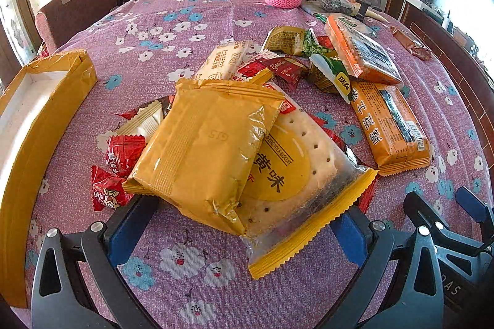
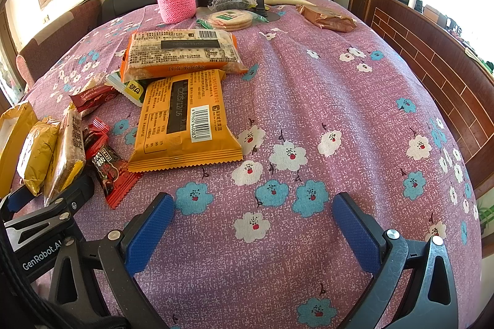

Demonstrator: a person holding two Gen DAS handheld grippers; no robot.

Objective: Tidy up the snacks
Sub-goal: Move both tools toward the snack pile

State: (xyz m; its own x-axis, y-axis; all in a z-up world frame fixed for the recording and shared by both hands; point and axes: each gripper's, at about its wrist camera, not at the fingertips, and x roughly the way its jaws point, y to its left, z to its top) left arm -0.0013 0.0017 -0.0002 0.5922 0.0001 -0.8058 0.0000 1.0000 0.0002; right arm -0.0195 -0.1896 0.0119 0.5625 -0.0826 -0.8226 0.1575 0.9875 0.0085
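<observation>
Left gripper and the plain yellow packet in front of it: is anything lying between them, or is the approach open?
Nothing visible blocks it. The left gripper has its jaws open on either side of the stacked pair, the plain yellow packet lying on top of the egg yolk biscuit pack. The biscuit pack's sealed end sits between the jaws too.

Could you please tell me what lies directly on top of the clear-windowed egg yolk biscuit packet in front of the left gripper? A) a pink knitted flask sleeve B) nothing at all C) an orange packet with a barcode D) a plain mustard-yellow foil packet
D: the plain mustard-yellow foil packet overlaps the upper left part of the clear-windowed egg yolk biscuit packet, between the open left gripper's fingers.
</observation>
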